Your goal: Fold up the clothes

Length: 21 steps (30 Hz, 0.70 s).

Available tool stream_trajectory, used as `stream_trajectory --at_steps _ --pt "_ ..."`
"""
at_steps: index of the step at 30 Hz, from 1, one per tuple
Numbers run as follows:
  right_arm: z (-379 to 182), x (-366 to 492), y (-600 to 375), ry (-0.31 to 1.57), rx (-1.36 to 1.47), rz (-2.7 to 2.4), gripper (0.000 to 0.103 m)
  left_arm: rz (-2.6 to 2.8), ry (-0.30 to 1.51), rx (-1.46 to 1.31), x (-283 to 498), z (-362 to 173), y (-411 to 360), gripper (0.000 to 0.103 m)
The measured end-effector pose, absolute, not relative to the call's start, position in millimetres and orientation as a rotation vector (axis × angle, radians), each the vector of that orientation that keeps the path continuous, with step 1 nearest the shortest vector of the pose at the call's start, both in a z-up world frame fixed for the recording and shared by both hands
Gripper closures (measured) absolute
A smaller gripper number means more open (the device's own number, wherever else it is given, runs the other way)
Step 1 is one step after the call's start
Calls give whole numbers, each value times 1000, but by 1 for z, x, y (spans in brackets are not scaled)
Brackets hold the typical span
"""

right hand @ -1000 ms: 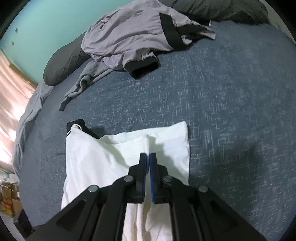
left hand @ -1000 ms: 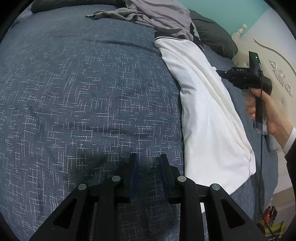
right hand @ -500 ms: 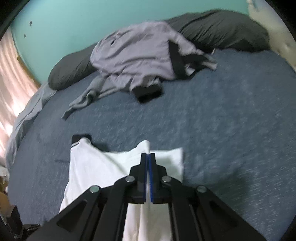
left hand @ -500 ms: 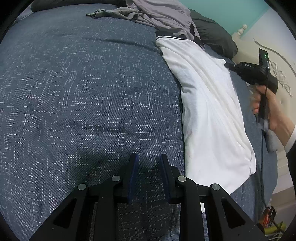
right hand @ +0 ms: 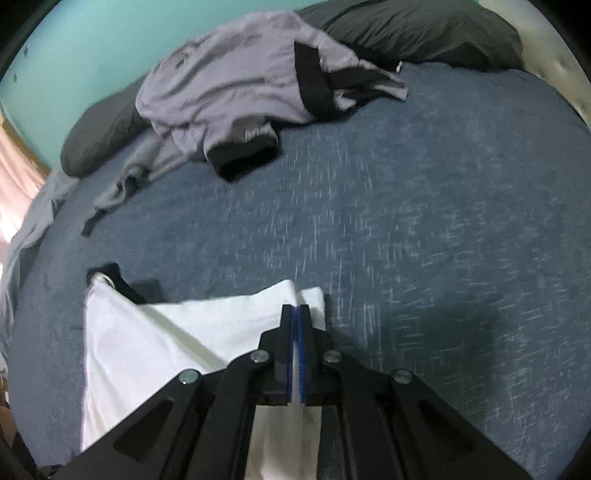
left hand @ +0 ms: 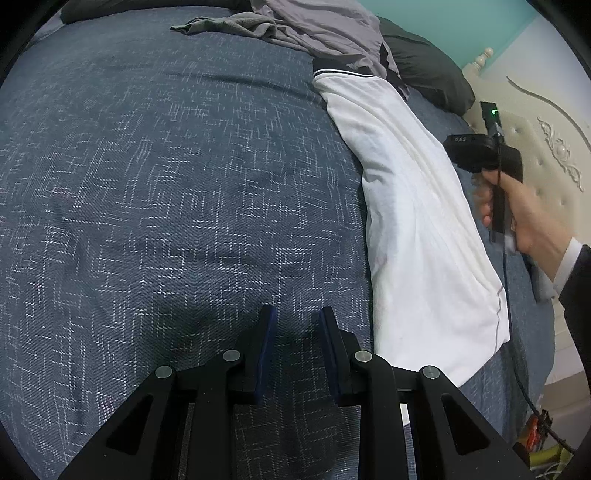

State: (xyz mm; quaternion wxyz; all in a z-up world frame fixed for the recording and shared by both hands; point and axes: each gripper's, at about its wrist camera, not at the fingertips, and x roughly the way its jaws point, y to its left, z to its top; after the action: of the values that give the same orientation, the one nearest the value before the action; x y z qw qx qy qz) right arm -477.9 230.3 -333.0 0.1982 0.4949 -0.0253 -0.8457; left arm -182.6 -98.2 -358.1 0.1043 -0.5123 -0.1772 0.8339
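**White garment pinched at one end on the blue bed**

The right tongs [right hand: 295, 314] are pressed together on a raised fold of the white garment [right hand: 155, 347], near its far edge at the lower middle of the right wrist view. The left tongs [left hand: 294, 317] stand narrowly apart with nothing between them, over bare cover at the bottom of the left wrist view.

Both hang over a bed cover [left hand: 166, 192] of dark blue cloth flecked with white, which fills most of each view. A rumpled grey garment [right hand: 236, 85] with black bands lies at the top of the right wrist view, against dark pillows [right hand: 417, 29]. Behind them is a turquoise wall [right hand: 74, 55]; a cream headboard [left hand: 546, 147] with carved trim shows at the right edge of the left wrist view.

In the left wrist view the white garment is a long strip along the right side, running from a black-trimmed end at the upper middle down to a wide end at the lower right. A hand [left hand: 524, 214] grips the right tool just beside it.
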Motion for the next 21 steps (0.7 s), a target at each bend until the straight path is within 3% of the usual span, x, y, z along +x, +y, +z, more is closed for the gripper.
stream_trajectory --at_steps 14,17,19,21 --pt "-312 -449 285 -329 1351 -2312 98 2459 -526 -1510 -183 -357 -98 76" --pt "-316 -438 287 -326 1366 -2270 94 2461 -521 -1511 -183 -358 -97 76" --pt "-320 -432 285 -324 1378 -2243 82 2461 -518 -1510 -184 -358 -96 75" --pt "-324 -428 285 -334 1389 -2230 76 2460 -519 -1511 -187 -360 -94 75"
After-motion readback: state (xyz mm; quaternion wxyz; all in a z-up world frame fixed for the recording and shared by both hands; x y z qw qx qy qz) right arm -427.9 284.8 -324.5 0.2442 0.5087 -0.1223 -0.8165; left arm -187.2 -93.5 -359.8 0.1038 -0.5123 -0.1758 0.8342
